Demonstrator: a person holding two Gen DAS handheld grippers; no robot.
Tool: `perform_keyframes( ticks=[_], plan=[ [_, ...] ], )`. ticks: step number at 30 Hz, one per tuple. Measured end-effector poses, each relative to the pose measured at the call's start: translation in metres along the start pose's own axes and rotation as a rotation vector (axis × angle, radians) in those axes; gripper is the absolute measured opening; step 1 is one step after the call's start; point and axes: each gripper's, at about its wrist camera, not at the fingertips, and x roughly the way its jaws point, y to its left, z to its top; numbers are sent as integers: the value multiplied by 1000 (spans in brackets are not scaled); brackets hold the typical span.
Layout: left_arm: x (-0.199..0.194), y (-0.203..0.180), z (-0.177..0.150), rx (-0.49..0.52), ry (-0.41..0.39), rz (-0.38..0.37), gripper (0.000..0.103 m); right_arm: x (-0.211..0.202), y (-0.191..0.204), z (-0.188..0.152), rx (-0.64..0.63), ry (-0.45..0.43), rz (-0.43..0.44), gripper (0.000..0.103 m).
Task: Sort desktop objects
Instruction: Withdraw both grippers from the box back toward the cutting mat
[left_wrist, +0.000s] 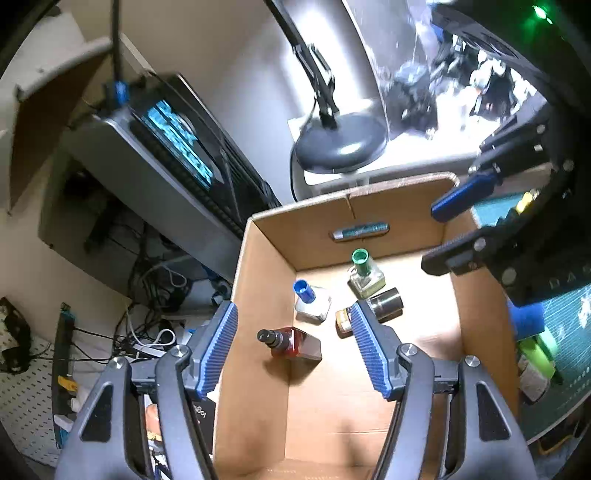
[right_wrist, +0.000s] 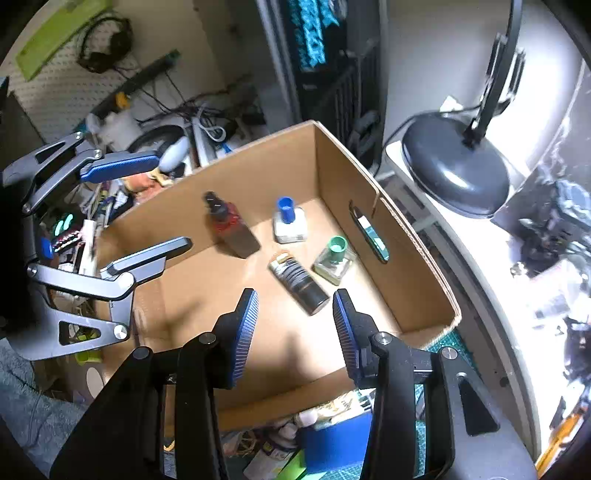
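Open brown cardboard box (right_wrist: 413, 236) holds four bottles: red square bottle (right_wrist: 232, 227) leftmost, blue-capped white bottle (right_wrist: 290, 223), green-capped glass bottle (right_wrist: 334, 260) rightmost, dark cylindrical bottle (right_wrist: 299, 282) nearest.

Bench (right_wrist: 448, 343) has a green cutting mat on top. Cardboard box (right_wrist: 413, 236) sits on it, lamp base (right_wrist: 458, 177) just beyond. Near edge: blue block (right_wrist: 340, 439) and assorted clutter, too blurred to identify, probably packets.
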Motion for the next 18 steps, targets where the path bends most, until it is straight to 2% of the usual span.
perform_keyframes(
  ticks=[3,6,9,13,18],
  plan=[
    [-21,-4,-6,-3,-45,44,64,-23,16,-10,-25,-45,-8,40],
    [-47,-14,-14,13,-110,119,64,-37,32,-21,-49,-83,-16,40],
    [-69,-17,-21,-16,-144,118,64,-55,47,-32,-62,-133,-6,40],
    [-94,-18,-35,-83,-195,87,64,-82,64,-51,-77,-243,-53,40],
    [-121,-23,-59,-160,-304,107,64,-116,85,-90,-90,-399,-120,40]
  ],
)
